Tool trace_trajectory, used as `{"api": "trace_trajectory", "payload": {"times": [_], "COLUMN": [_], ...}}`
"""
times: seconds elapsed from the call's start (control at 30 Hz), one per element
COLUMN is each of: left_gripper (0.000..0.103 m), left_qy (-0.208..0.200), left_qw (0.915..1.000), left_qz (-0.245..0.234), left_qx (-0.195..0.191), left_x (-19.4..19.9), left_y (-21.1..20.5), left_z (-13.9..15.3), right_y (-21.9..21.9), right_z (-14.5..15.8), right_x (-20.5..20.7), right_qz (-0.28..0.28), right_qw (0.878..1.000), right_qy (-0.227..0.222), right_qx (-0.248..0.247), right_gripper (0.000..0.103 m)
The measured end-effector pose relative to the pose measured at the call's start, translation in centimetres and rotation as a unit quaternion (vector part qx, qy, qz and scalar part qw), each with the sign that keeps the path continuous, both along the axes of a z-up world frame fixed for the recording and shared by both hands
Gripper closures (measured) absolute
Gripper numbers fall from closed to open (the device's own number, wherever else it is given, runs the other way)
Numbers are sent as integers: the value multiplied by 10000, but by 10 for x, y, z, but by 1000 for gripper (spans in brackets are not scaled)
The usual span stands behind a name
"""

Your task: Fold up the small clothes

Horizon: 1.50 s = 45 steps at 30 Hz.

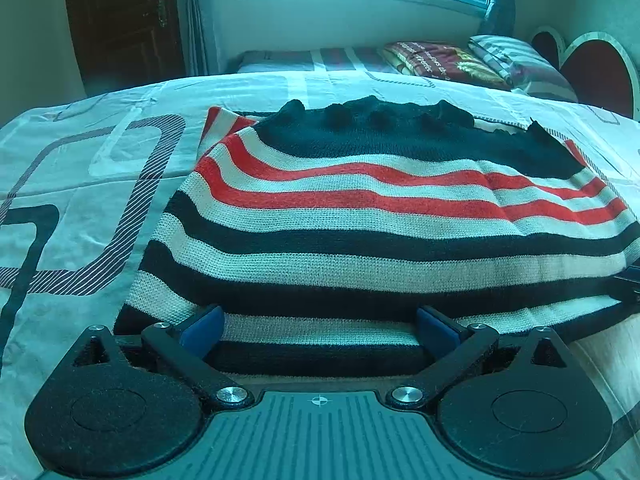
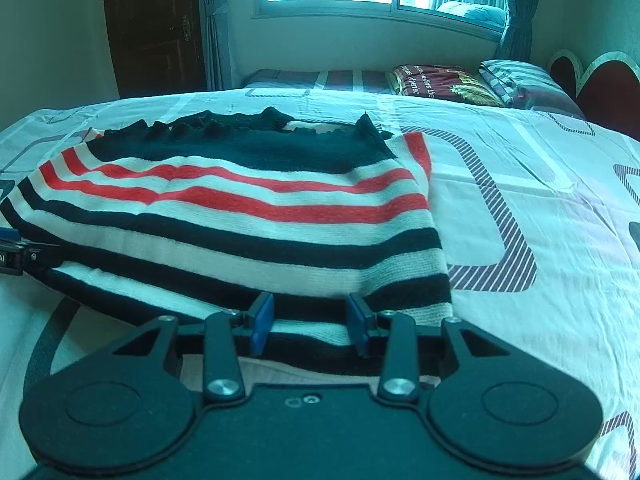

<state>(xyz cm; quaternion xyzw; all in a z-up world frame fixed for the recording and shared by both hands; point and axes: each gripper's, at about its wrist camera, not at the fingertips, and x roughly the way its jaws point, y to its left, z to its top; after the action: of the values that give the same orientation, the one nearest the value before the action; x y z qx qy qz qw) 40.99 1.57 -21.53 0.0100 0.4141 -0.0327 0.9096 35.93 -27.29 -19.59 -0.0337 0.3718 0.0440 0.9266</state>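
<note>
A knitted sweater (image 1: 360, 216) with black, white and red stripes and a dark top lies flat on the bed, folded in at its sides. Its near hem lies between the blue pads (image 1: 202, 334) of my left gripper (image 1: 319, 332), whose jaws stand wide and do not press on it. In the right wrist view the same sweater (image 2: 240, 208) fills the left half. My right gripper (image 2: 312, 328) sits at the hem's right corner, its pads (image 2: 262, 328) partly apart with the flat hem between them, unpinched. Each gripper shows at the other view's edge: right gripper (image 1: 632, 280), left gripper (image 2: 16, 256).
The bed sheet (image 2: 540, 200) is pale with grey rounded-rectangle patterns. Behind lie a second bed with a folded maroon blanket (image 1: 440, 62) and a striped pillow (image 1: 516, 60), a heart-shaped headboard (image 1: 592, 64), a dark door (image 1: 124, 20) and a curtained window.
</note>
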Motion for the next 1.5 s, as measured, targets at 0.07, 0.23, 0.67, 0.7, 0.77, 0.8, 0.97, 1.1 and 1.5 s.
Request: {"api": "trace_trajectory", "payload": {"times": [0.07,0.23,0.67,0.7,0.77,0.8,0.97,1.1,1.5], "left_gripper": [2,2,2,2,2,2,2,2,2], "left_qy": [43,45,190,198,243,289,589,768,663], "left_qw": [10000,9994,9959,9954,9946,9946,9947,9942,9878], "left_qz": [62,315,864,916,999,999,843,755,744], "left_qx": [-38,-153,199,216,113,32,-31,-8,-1193], "left_x": [1,-3,-21,-22,-24,-24,-21,-19,-16], "left_y": [1,7,25,28,34,38,43,39,49], "left_z": [3,12,23,23,23,23,16,13,9], "right_y": [0,9,70,74,79,81,88,88,89], "right_z": [4,24,41,42,45,46,47,46,36], "right_x": [1,1,10,10,10,9,7,6,14], "right_qz": [26,112,466,482,488,487,495,458,431], "right_qw": [10000,9992,9954,9955,9958,9957,9959,9962,9962], "right_qy": [71,-84,-95,-98,-116,-124,-127,-108,-33], "right_qx": [-5,381,829,806,771,774,740,729,750], "right_gripper": [65,60,57,57,57,57,56,56,56]}}
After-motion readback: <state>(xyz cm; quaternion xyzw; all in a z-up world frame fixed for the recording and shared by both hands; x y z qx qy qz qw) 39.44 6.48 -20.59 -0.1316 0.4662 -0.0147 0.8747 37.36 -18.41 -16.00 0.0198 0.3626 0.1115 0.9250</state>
